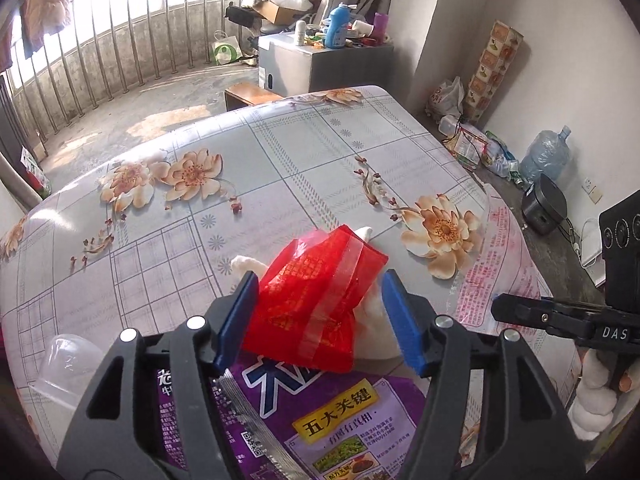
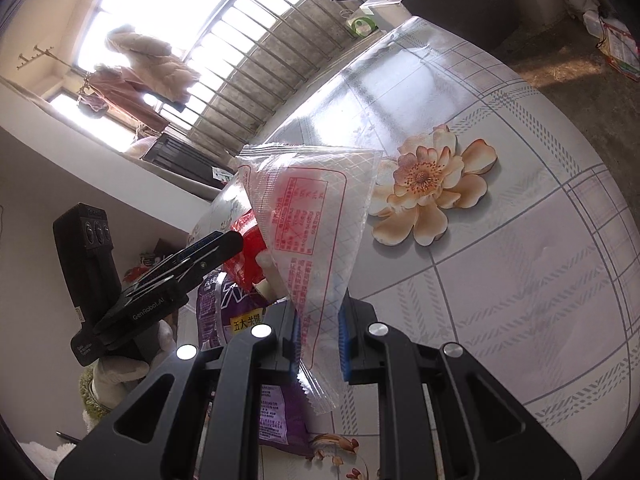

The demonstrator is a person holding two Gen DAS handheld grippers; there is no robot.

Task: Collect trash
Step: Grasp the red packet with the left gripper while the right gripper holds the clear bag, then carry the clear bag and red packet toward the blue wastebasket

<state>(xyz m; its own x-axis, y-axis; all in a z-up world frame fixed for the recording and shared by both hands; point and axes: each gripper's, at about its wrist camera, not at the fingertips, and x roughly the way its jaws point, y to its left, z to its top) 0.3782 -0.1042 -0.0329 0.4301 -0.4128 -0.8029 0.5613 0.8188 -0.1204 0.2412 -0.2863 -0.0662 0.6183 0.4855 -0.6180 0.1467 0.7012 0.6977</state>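
The left gripper [image 1: 320, 312] stands wide around a light, crinkly red wrapper [image 1: 316, 300], best pinched mid-body, while the right gripper [image 2: 320, 344] clamps a flimsy clear wrapper [image 2: 316, 220].

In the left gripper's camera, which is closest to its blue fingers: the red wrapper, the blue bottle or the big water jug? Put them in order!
1. red wrapper, right between the left gripper fingers.
2. water jug, on the floor, right.
3. blue bottle, on the far cabinet.
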